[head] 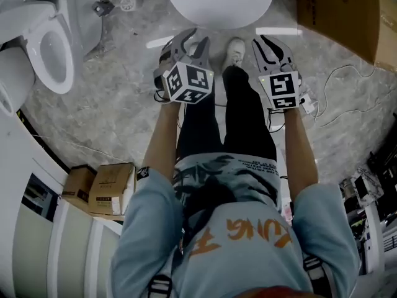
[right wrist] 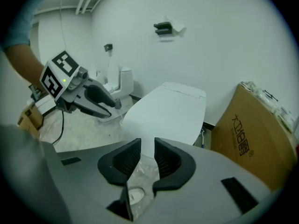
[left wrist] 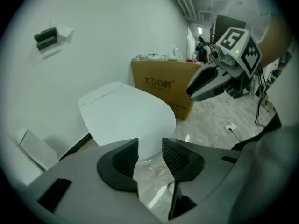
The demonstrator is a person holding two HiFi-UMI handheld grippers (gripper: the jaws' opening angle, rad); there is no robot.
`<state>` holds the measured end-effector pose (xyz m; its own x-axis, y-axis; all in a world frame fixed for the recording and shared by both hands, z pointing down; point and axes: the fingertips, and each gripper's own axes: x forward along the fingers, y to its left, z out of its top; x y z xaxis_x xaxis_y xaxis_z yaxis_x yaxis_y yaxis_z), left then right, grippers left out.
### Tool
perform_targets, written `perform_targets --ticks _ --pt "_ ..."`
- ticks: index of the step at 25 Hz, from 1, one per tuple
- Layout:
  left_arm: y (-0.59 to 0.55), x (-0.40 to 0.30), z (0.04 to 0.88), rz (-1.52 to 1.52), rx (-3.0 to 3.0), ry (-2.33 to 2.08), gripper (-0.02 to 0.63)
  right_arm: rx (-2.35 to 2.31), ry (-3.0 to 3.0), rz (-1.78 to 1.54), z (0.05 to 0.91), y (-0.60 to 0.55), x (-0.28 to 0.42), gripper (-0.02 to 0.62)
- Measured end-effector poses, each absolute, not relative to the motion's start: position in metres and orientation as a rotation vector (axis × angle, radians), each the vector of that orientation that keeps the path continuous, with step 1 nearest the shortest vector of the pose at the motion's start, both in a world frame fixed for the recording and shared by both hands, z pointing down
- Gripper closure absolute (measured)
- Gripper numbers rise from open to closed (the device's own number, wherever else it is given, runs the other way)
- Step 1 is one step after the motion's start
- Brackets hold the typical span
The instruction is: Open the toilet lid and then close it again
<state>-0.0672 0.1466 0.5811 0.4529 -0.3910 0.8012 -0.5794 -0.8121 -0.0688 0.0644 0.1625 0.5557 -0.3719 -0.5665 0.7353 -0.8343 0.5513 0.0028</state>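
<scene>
While the lid [head: 218, 2] lies flat and shut just ahead of the left gripper [head: 192, 41] and right gripper [head: 268, 42], untouched, its long axis runs away from them, rounded front nearest. Both forearms [head: 162, 135] reach forward side by side, tilted down. Each gripper's jaws stand partway apart, holding nothing.

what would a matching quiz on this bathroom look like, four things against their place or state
Things:
1 toilet lid in front of the person
2 cardboard box
3 second toilet
4 left hand-held gripper

Places or states:
a jaws apart, nothing between them
b brown, at the right of the head view
c white, down and closed
d far left of the head view, bowl showing

Pairs: 1-c, 2-b, 3-d, 4-a
</scene>
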Motion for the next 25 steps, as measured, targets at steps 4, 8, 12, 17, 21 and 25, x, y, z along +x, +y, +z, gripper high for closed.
perform_targets --ticks 4,8,12,17,21,25 --pt "0.151 -0.056 0.636 1.594 2.563 -0.663 0.348 0.835 -2.012 0.256 0.611 0.165 0.052 0.332" --pt "0.148 -0.045 0.675 1.934 2.674 -0.535 0.302 0.649 -1.936 -0.010 0.653 0.161 0.047 0.308" --pt "0.140 -0.042 0.698 2.047 2.712 -0.524 0.287 0.574 -1.920 -0.137 0.679 0.155 0.041 0.308" --pt "0.135 -0.046 0.714 2.100 2.746 -0.536 0.285 0.572 -1.914 -0.214 0.699 0.146 0.037 0.308" --pt "0.139 -0.042 0.723 2.107 2.789 -0.470 0.287 0.533 -1.902 -0.270 0.714 0.143 0.028 0.308" --pt "0.134 -0.040 0.729 2.186 2.819 -0.449 0.290 0.528 -1.865 -0.356 0.719 0.138 0.023 0.325"
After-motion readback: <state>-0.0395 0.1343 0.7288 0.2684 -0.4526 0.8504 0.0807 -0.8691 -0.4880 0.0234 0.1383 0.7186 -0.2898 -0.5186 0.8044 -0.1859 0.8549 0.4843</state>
